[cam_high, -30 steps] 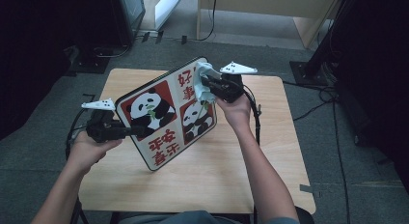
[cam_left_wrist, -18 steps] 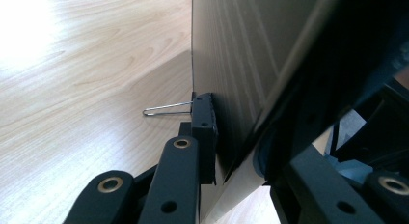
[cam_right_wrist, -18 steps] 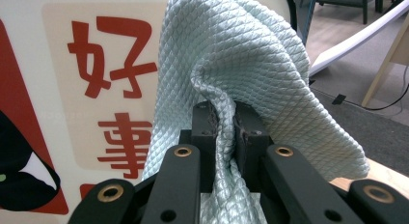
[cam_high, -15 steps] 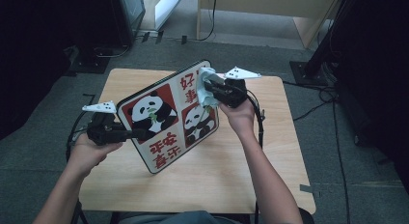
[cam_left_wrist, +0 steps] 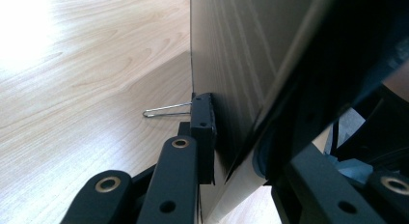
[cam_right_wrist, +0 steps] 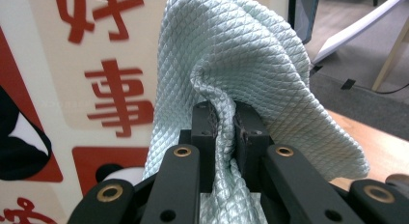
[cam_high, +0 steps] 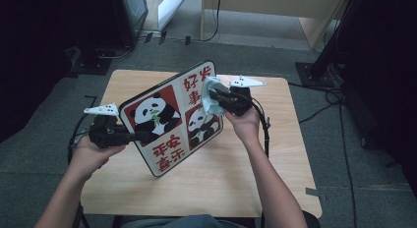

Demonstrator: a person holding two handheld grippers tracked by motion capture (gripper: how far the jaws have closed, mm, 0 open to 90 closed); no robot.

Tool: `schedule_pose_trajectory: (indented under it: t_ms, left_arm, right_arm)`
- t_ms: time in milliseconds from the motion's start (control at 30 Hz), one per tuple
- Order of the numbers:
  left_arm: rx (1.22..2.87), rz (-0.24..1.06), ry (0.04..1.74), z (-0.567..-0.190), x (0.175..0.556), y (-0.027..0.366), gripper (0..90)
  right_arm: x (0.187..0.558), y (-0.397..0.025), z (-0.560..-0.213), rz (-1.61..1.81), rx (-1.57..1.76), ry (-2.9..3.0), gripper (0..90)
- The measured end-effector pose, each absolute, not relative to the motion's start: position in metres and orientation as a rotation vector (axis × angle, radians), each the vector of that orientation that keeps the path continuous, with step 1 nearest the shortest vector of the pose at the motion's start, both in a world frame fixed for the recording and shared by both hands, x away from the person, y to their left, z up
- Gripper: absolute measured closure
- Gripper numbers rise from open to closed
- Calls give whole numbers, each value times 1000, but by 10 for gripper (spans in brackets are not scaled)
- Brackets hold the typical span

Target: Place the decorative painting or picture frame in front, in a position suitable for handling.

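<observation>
The right gripper (cam_high: 220, 97) is pinching a pale green cloth (cam_right_wrist: 241, 69) between its two black jaws, which are closed tight on a fold of it in the right gripper view; the quilted fabric is bunching up above the jaws and spilling out to either side, and it is pressing against the upper right part of the panda board (cam_high: 172, 117), beside the red characters (cam_right_wrist: 115, 69) printed on its cream face; in the high view the cloth is sitting near the board's far right edge, with the person's right hand (cam_high: 243, 122) wrapping the gripper body just behind it. The left gripper (cam_high: 142, 136) is clamping the board's left edge; in the left gripper view one jaw is lying flat on the wood-grain back of the board while the other is sitting on the dark front side, though that side is too shadowed to make out the contact clearly; a thin wire loop (cam_left_wrist: 166, 109) is sticking out from the back near the jaw. The board is standing tilted on its lower edge on the wooden table (cam_high: 275, 179), its printed face turned up toward the high camera, held between both grippers; the person's left hand (cam_high: 88, 154) is gripping the left tool near the table's left side.
</observation>
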State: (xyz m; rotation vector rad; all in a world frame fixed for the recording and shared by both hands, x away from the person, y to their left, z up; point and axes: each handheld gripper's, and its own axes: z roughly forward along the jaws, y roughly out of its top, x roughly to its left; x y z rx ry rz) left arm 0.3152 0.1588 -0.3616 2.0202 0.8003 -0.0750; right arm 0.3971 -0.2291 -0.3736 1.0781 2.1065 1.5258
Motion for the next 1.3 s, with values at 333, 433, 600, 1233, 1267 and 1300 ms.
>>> schedule_pose_trajectory:
  t_ms: [333, 433, 600, 1233, 1267, 1300]
  left_arm:
    - [2018, -75, 796, -362, 316, 158, 771]
    - [2018, -76, 796, -362, 316, 158, 771]
    - [2018, -78, 798, -362, 316, 158, 769]
    - [2016, -89, 791, -362, 315, 157, 756]
    - [2017, -90, 791, -362, 315, 157, 756]
    - [2017, -91, 792, -362, 315, 157, 756]
  right_arm:
    - [398, -233, -384, 1521, 1109, 2133, 813]
    - [398, -234, -386, 1524, 1114, 2136, 812]
    - [396, -235, -394, 1510, 1113, 2139, 812]
    - [395, -240, -420, 1462, 1167, 2192, 811]
    - [394, -240, -422, 1462, 1164, 2186, 811]
    - [393, -240, -423, 1458, 1169, 2190, 811]
